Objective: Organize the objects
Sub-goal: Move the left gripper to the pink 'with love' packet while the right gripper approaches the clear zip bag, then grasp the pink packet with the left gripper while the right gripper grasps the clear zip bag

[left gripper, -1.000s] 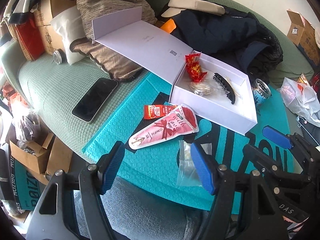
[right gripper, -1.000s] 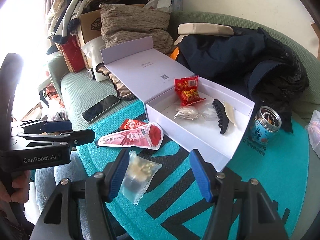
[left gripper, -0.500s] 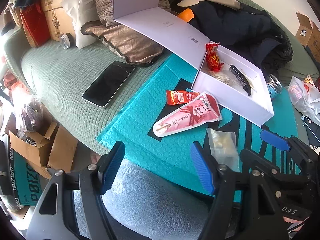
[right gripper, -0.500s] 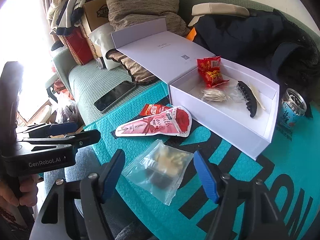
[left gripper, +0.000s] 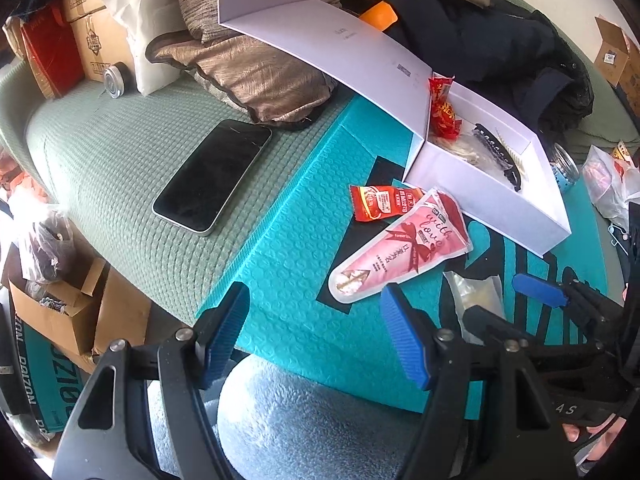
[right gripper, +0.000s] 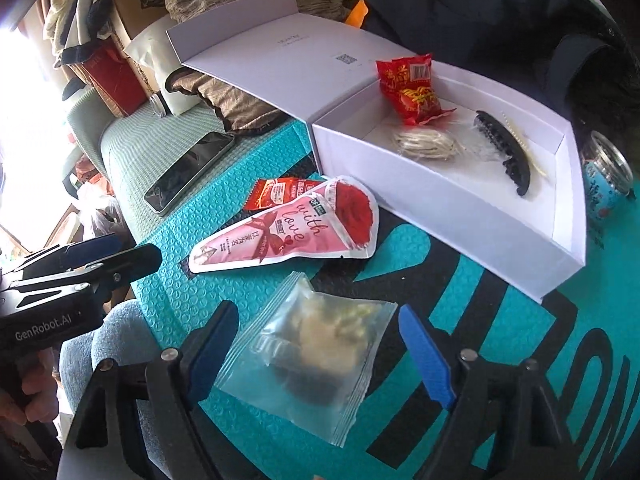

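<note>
An open white box (right gripper: 452,208) (left gripper: 480,196) lies on a teal bubble mailer (right gripper: 500,320); it holds a red snack packet (right gripper: 412,92), a pale bundle and a black hair claw (right gripper: 508,156). In front of it lie a pink "with love" pouch (right gripper: 288,232) (left gripper: 404,248), a small red sachet (right gripper: 276,192) (left gripper: 380,200) and a clear zip bag (right gripper: 312,356) (left gripper: 476,292). My right gripper (right gripper: 320,356) is open, its fingers either side of the zip bag. My left gripper (left gripper: 316,336) is open and empty, over the mailer's near edge.
A black phone (left gripper: 212,176) lies on the green cushion left of the mailer. A tin can (right gripper: 604,184) stands right of the box. Pillows (left gripper: 256,68), cardboard boxes and a dark jacket (left gripper: 492,44) crowd the back. A plastic bag (left gripper: 608,184) lies at far right.
My right gripper has moved forward and down until its fingers straddle the zip bag. My left gripper has shifted left and nearer the mailer's edge. Both stayed open.
</note>
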